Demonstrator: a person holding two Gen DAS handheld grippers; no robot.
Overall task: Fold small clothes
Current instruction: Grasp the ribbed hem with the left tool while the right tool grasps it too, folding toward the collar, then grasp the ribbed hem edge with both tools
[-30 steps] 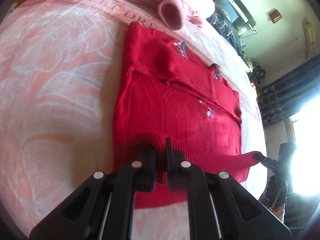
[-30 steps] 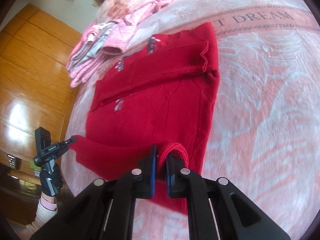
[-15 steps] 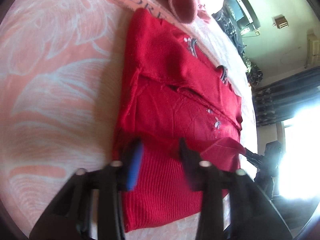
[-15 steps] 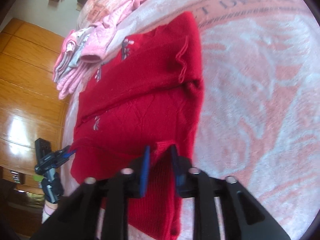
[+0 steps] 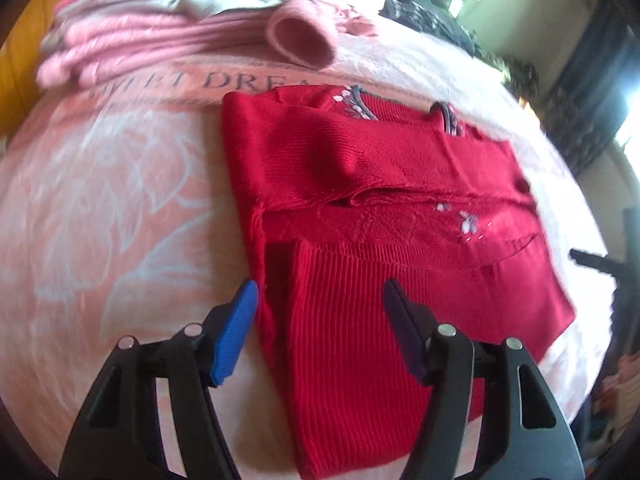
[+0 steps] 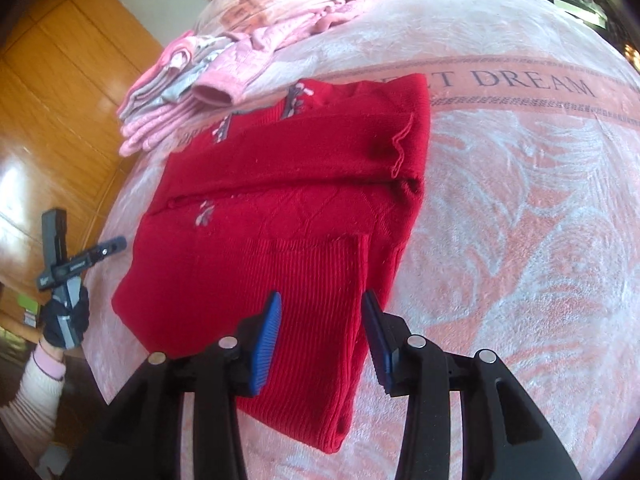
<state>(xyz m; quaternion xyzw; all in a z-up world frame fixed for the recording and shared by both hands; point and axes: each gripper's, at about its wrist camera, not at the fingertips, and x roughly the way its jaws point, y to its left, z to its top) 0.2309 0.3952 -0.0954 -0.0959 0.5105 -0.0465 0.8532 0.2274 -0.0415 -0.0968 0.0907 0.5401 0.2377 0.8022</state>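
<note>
Red sweater (image 5: 384, 208) lies flat on the pink blanket (image 5: 100, 200), ribbed hem band folded up over its near end, long axis running w/ the near edge. We've got the left gripper (image 5: 320, 316) and right gripper (image 6: 320, 320) both released, jaws spread above that band, one per corner. Next fold prob goes away from us.

One red knitted sweater (image 5: 384, 208) lies folded on one bed, spread with one pink blanket (image 5: 120, 208) printed with lettering. One pile of pink and grey clothes (image 5: 168, 28) sits beyond the sweater; how many garments are in it cannot be told. Two tongs show: the left tongs (image 5: 320, 300) and the right tongs (image 6: 320, 312), each with two fingers.
</note>
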